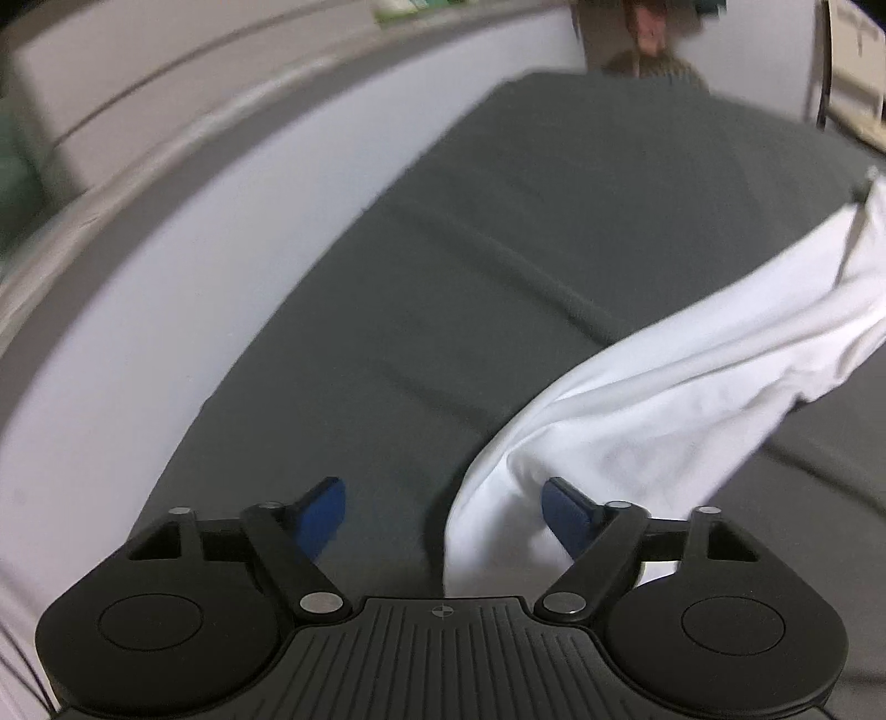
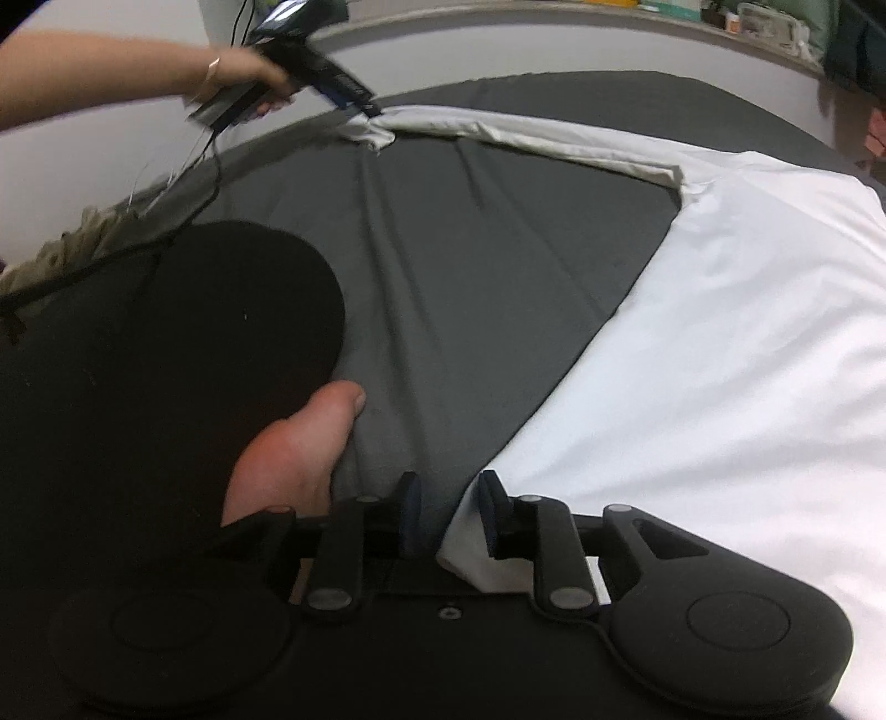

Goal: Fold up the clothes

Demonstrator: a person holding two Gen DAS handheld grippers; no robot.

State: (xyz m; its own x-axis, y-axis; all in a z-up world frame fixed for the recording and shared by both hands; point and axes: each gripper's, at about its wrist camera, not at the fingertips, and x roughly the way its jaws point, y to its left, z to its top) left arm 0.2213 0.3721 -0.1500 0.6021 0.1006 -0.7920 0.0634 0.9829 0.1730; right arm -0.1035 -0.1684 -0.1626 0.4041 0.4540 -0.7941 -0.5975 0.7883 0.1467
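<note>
A white garment (image 2: 720, 343) lies spread on the grey bed sheet (image 2: 470, 266). Its long sleeve (image 2: 531, 135) reaches far left to the left gripper (image 2: 374, 111), which a hand (image 2: 243, 72) holds. In the left wrist view the left gripper (image 1: 446, 509) is open wide. White cloth (image 1: 637, 410) runs between its blue pads (image 1: 326, 509), close against the right one, and stretches off to the upper right. The right gripper (image 2: 449, 507) stands at the garment's near corner (image 2: 462, 540). Its jaws are narrow but apart, the cloth edge lies by the right pad, and grey sheet shows in the gap.
A bare foot (image 2: 299, 454) and a black trouser leg (image 2: 166, 360) rest on the sheet left of the right gripper. A black cable (image 2: 166, 238) trails from the left gripper. A pale wall (image 1: 166, 249) borders the bed, and a cluttered shelf (image 2: 747, 22) runs behind.
</note>
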